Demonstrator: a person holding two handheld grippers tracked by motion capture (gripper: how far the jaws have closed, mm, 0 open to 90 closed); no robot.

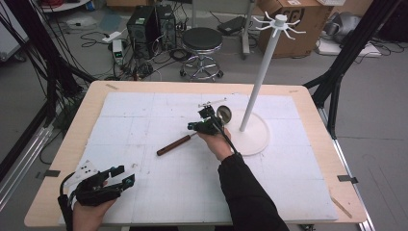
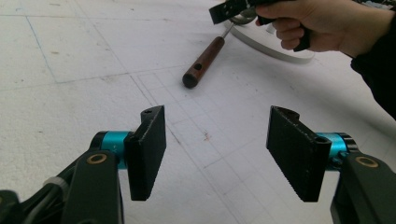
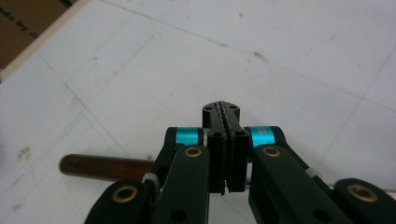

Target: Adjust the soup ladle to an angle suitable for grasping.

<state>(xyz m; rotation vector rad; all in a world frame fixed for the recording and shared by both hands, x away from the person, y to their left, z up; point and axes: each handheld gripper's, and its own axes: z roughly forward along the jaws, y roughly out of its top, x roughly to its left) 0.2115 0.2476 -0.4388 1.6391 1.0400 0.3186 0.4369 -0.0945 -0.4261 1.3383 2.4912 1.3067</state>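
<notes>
A spoon with a brown wooden handle (image 1: 174, 144) and a round metal bowl (image 1: 223, 113) lies on the white mat (image 1: 168, 183), just left of a white hook stand (image 1: 260, 77). My right gripper (image 1: 192, 126) hovers over the spoon's thin metal shaft, jaws shut, and I see nothing between them in the right gripper view (image 3: 224, 108). The handle (image 3: 107, 166) passes underneath it there. My left gripper (image 1: 124, 175) rests at the mat's near left corner, open and empty (image 2: 217, 154), facing the handle (image 2: 203, 60) and the right gripper (image 2: 218, 12).
The stand's round white base (image 1: 255, 137) sits right of the spoon, and its hooks (image 1: 279, 21) spread at the top of the pole. A small metal piece (image 1: 211, 102) lies behind the right gripper. The wooden table edge (image 1: 308, 103) frames the mat.
</notes>
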